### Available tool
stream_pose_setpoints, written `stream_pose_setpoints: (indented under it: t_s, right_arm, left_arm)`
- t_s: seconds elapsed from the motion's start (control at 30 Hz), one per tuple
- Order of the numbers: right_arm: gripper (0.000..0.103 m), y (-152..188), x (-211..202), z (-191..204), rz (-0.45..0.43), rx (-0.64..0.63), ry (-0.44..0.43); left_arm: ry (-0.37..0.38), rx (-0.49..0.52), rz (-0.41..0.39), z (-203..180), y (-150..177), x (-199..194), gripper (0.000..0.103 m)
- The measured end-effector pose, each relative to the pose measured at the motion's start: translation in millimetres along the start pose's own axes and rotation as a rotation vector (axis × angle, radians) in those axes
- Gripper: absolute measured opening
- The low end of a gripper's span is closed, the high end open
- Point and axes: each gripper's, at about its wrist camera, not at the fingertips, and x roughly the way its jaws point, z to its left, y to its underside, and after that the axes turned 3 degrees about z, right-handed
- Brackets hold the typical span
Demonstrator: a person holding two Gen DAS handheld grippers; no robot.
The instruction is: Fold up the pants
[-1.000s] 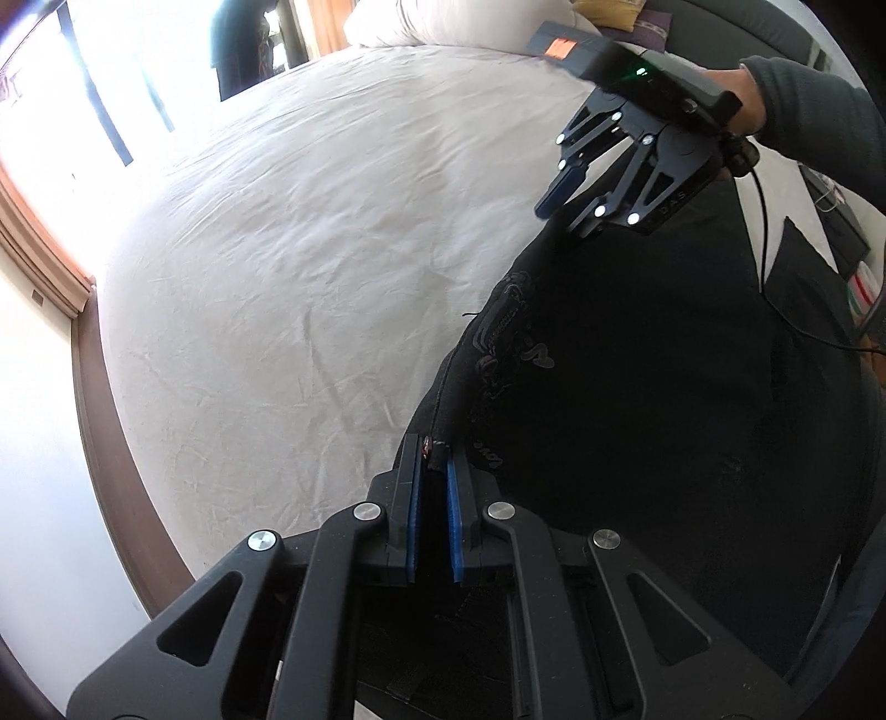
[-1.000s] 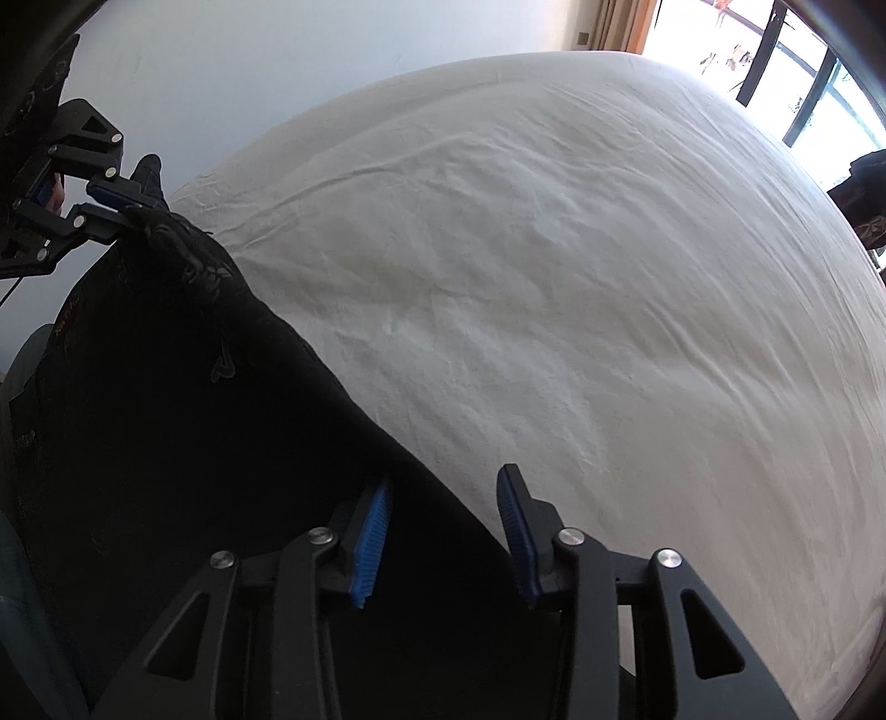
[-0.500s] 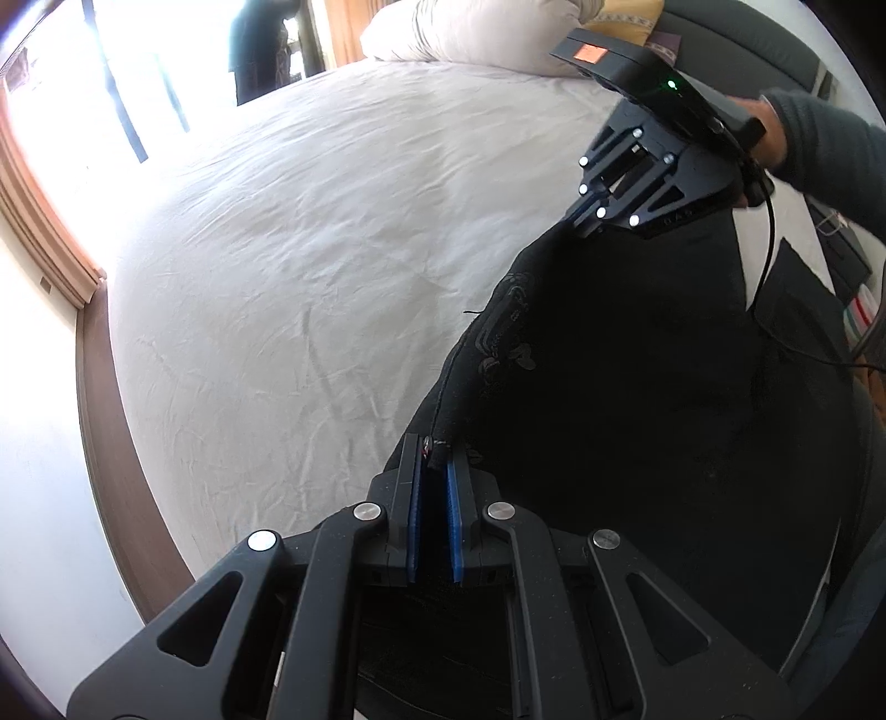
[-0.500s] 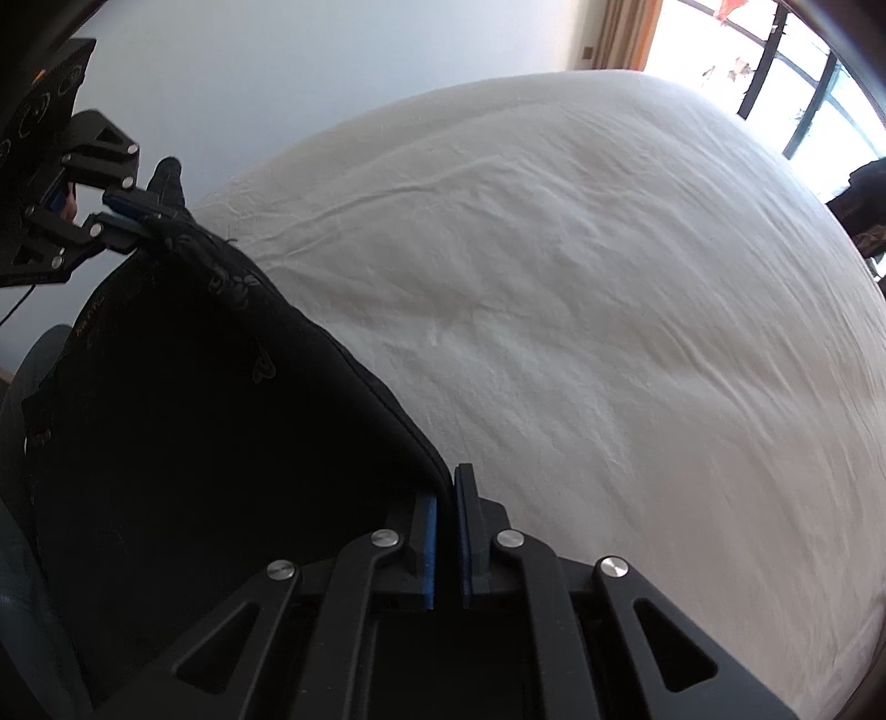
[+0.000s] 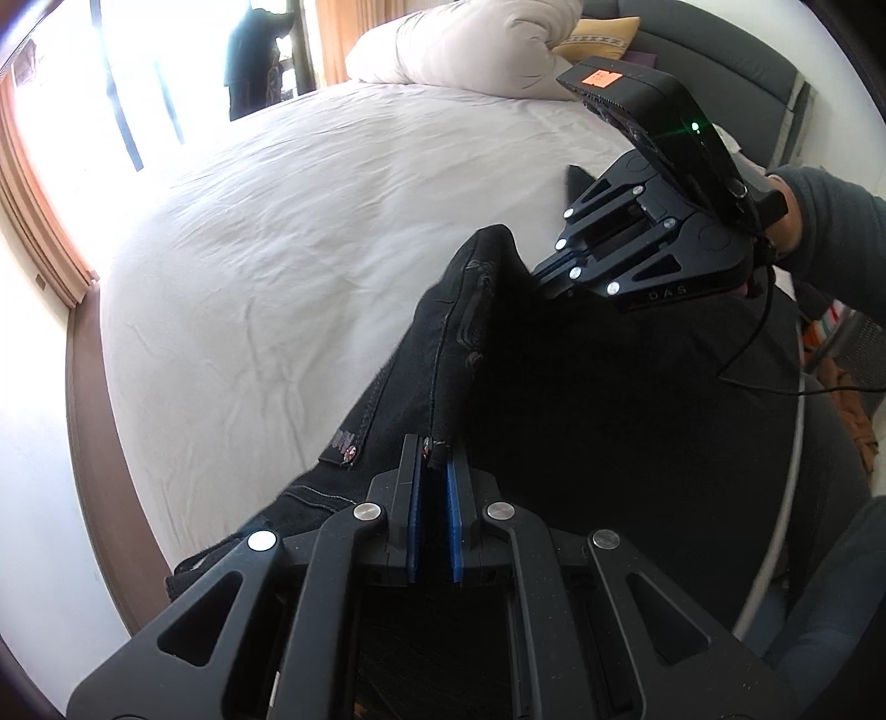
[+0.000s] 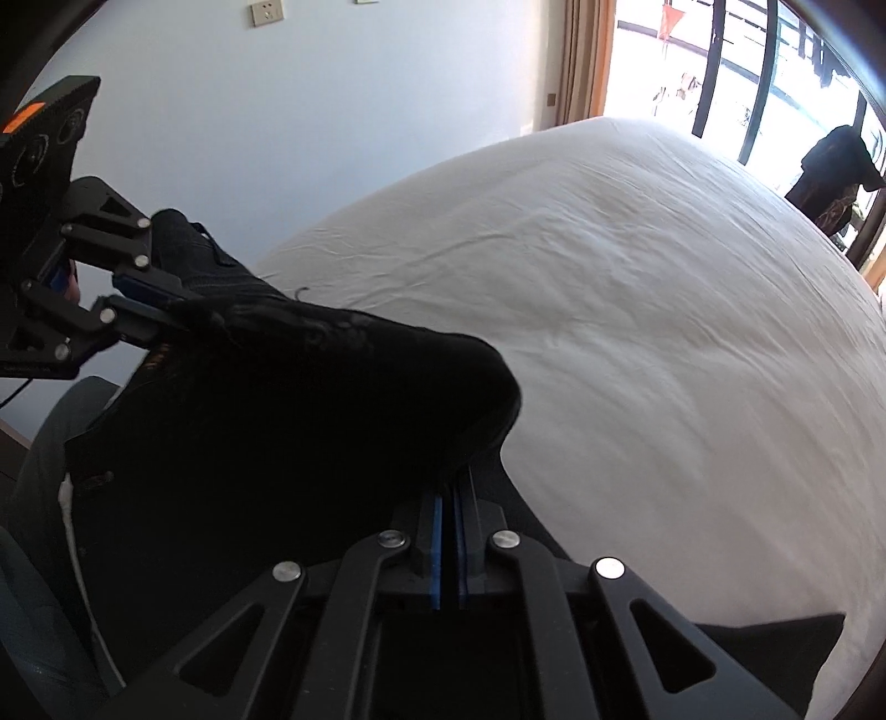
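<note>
The black pants (image 5: 581, 399) hang between my two grippers above the near edge of the white bed (image 5: 310, 232). My left gripper (image 5: 431, 459) is shut on the waistband edge at the fly. My right gripper (image 6: 449, 493) is shut on the other end of the same edge; it also shows in the left wrist view (image 5: 545, 279), lifted and closed on the cloth. The left gripper shows in the right wrist view (image 6: 166, 307), clamped on the pants (image 6: 288, 421). The cloth bunches into a raised fold between the grippers.
White pillows (image 5: 476, 50) and a yellow cushion (image 5: 598, 33) lie at the head of the bed. A grey headboard (image 5: 720, 55) stands behind. A window with curtains (image 6: 587, 55) and a dark garment hanging (image 6: 830, 177) are at the far side. A black cable (image 5: 775, 382) trails from the right gripper.
My right gripper closed on the pants edge, then both grippers lifted and moved closer together, so the edge now bunches up off the bed.
</note>
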Motion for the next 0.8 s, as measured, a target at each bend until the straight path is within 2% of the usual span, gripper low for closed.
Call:
stream_pose_setpoints:
  t_s: [0.3, 0.57, 0.8]
  right_arm:
    - [0.004, 51, -33, 53, -0.032, 0.020, -0.010]
    - [0.004, 101, -67, 95, -0.032, -0.058, 0.083]
    - [0.004, 140, -75, 130, 0.034, -0.141, 0.147]
  left_arm:
    - [0.045, 0.047, 0.032, -64, 50, -24, 0.006]
    - [0.012, 0.086, 0.070, -89, 98, -46, 0.006]
    - [0.047, 0.256, 0.126, -137, 135, -57, 0.006]
